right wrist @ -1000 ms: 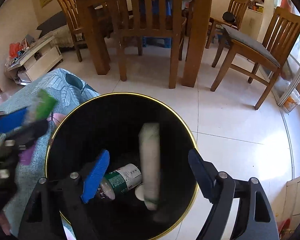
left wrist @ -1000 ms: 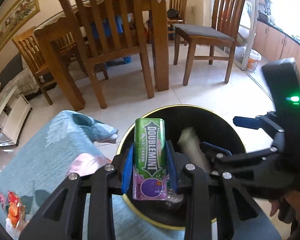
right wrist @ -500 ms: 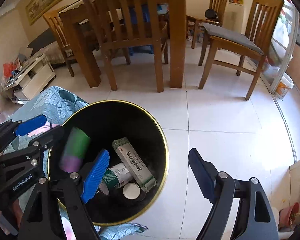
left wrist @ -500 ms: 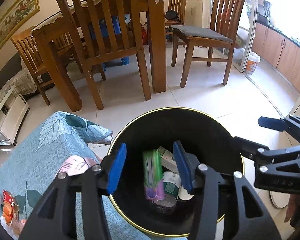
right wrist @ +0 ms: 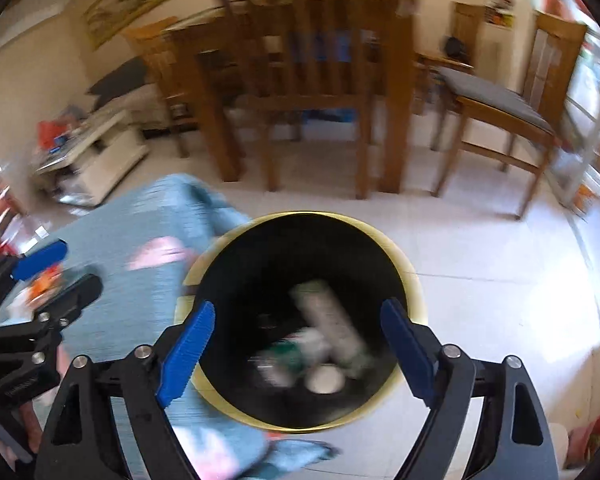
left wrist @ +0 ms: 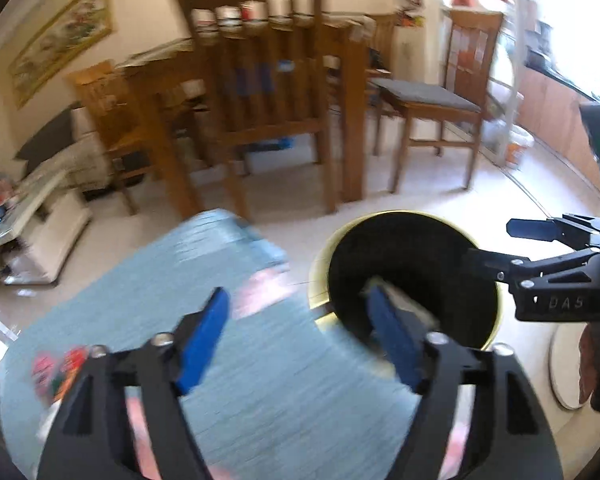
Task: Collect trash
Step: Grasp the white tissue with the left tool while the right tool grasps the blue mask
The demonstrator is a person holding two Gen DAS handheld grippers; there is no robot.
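A black trash bin with a gold rim [right wrist: 414, 280] stands on the floor beside a blue cloth-covered table [left wrist: 228, 352]. It holds a long white-and-green box [right wrist: 332, 320], a bottle and other blurred litter. It also shows in the left wrist view [left wrist: 496, 316]. My left gripper [left wrist: 300, 340] is open and empty, over the table edge left of the bin. My right gripper [right wrist: 296, 346] is open and empty above the bin. Both views are motion-blurred.
Red and orange wrappers [left wrist: 56, 372] lie on the cloth at the left. A wooden dining table [right wrist: 396, 80] with chairs [right wrist: 500, 108] stands on the tiled floor behind the bin. A low white cabinet [right wrist: 96, 152] stands at the far left.
The left gripper let go of the green gum pack, which fell into the bin, then swung left over the table. The right gripper moved back over the bin.
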